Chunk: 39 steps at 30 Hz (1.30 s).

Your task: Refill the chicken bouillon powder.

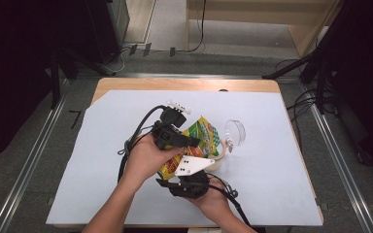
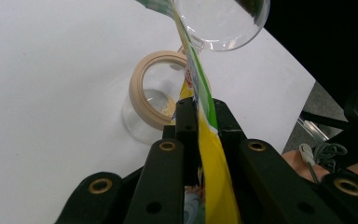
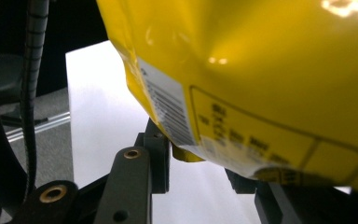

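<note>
Left gripper [image 2: 204, 109]: clenched on the snack bag; in the left gripper view both black jaws press flat on a thin edge of the bag, which runs up between them.
Left gripper in the high view [image 1: 193, 141]: held in the person's left hand above the middle of the table, its tips reaching rightward onto the bag.
Right gripper [image 3: 198, 163]: grasping the bag low down; in the right gripper view a bottom corner of the yellow pack sits between its jaws, with the printed back of the pack bulging above them.
Right gripper in the high view [image 1: 187, 180]: just nearer the person than the left gripper, its grey plate on top, partly covered by the bag.
Snack bag [image 1: 201, 138]: yellow and green, held up off the table between the two grippers, tilted, its upper end toward the jar.
Bag in the left gripper view [image 2: 216, 186]: seen edge-on, rising from the jaws toward the lid.
Bag in the right gripper view [image 3: 261, 65]: glossy yellow with a barcode strip.
Glass jar [image 2: 151, 100]: clear with a beige rim, open, standing on the white sheet just beyond the left gripper's tips, a little pale content at its bottom.
Clear lid [image 1: 235, 132]: hinged open beside the jar, right of the bag.
Table cover [image 1: 102, 165]: white sheet over a wooden table.
</note>
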Motion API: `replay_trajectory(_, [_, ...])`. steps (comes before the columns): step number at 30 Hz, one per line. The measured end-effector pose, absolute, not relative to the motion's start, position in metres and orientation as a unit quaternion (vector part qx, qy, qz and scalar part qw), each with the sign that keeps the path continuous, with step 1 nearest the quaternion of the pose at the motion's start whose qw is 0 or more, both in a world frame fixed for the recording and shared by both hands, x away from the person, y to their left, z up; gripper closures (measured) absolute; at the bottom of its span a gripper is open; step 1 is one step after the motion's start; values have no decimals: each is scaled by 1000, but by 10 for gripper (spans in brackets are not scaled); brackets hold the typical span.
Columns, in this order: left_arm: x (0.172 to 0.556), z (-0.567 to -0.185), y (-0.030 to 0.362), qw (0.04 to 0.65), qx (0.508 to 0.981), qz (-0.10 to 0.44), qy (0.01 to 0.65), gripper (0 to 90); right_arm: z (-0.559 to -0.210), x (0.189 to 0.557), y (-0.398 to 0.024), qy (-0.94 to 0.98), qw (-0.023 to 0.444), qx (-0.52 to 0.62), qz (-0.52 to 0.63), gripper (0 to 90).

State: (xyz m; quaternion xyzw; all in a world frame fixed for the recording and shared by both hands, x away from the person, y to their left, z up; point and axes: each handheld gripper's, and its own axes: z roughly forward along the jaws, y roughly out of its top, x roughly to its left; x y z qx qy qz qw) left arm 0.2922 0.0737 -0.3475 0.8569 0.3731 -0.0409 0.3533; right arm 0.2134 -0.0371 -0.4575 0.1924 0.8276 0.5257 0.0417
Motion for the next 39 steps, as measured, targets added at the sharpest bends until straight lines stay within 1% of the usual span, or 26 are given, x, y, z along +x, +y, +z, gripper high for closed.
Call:
replay_trajectory(4, [292,-343,78,372,852,-37,367,769,-454,215,-39,819,30,199,537,672])
replay_trajectory(8, [289,-337,83,388,850,-13,356,706,-450,220,-41,808,19,205,552,669])
replay_trajectory(10, [289,-336,87,390,850,3,353,713,-448,221,-41,809,26,202,552,669])
replay_trajectory(15, [291,-334,93,396,846,2,358,724,-445,222,-41,810,27,202,550,671])
replay_trajectory(17, [292,-333,93,394,844,-8,364,740,-444,223,-40,812,25,201,547,672])
replay_trajectory(21, [296,-328,90,379,847,-13,372,789,-441,227,-38,816,20,200,542,671])
replay_trajectory(25, [300,-322,85,372,854,-1,364,842,-437,232,-36,812,13,202,548,664])
replay_trajectory(26, [300,-322,85,372,854,-2,364,849,-437,233,-37,812,19,199,548,661])
replay_trajectory(30, [303,-326,84,377,852,-20,364,855,-438,231,-40,817,25,190,544,636])
replay_trajectory(33, [302,-329,83,377,850,-30,366,857,-442,231,-39,820,32,187,540,636])
replay_trajectory(39, [296,-327,79,383,850,-28,359,859,-446,229,-38,816,42,200,541,670])
